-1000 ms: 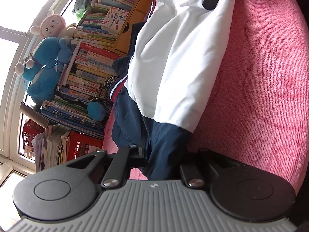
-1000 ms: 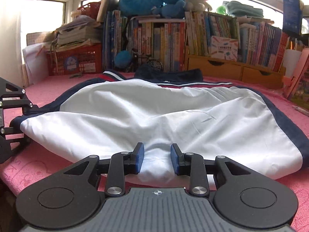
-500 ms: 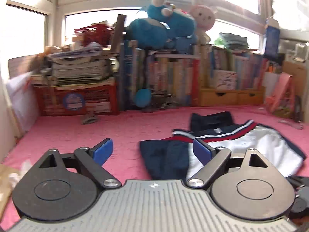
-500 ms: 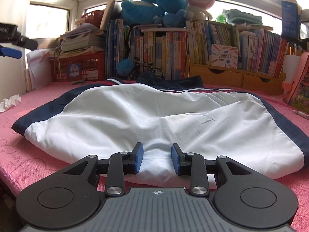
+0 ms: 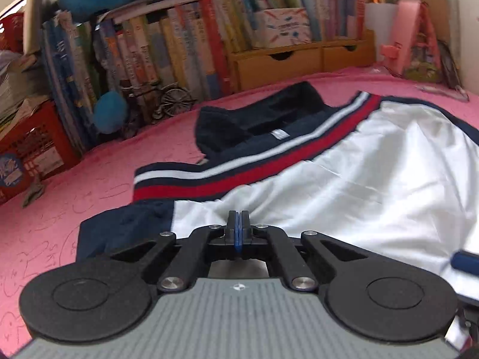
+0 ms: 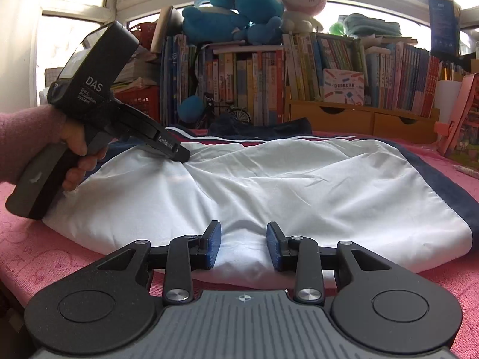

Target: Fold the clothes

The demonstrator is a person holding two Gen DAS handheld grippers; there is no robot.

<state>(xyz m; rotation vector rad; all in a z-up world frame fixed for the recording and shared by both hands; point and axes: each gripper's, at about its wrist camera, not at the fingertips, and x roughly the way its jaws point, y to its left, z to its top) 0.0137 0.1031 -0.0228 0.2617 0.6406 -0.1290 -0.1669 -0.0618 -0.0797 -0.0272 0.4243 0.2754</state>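
Observation:
A white jacket [image 6: 299, 185] with navy sleeves and red-and-white stripes lies spread on the pink blanket [image 6: 24, 239]. In the left wrist view the jacket [image 5: 359, 179] fills the right half, its navy collar toward the books. My left gripper [image 5: 237, 220] is shut, pinching a pucker of white cloth beside the navy sleeve. The right wrist view shows a hand holding this left gripper [image 6: 181, 156], tip down on the jacket's left part. My right gripper [image 6: 244, 245] is open at the near hem, with white cloth between its fingers. One of its blue pads [image 5: 464, 261] shows at the right edge.
Behind the bed stands a row of books [image 6: 254, 83] with plush toys [image 6: 239, 12] on top. Wooden drawers [image 6: 359, 119] are at the back right, a red crate [image 5: 27, 149] at the back left, and a pink toy house [image 5: 419, 39] at the far right.
My left gripper, open above the blanket half a second ago, has come down on the jacket's left part and shut on the white cloth. The right gripper has stayed open at the hem.

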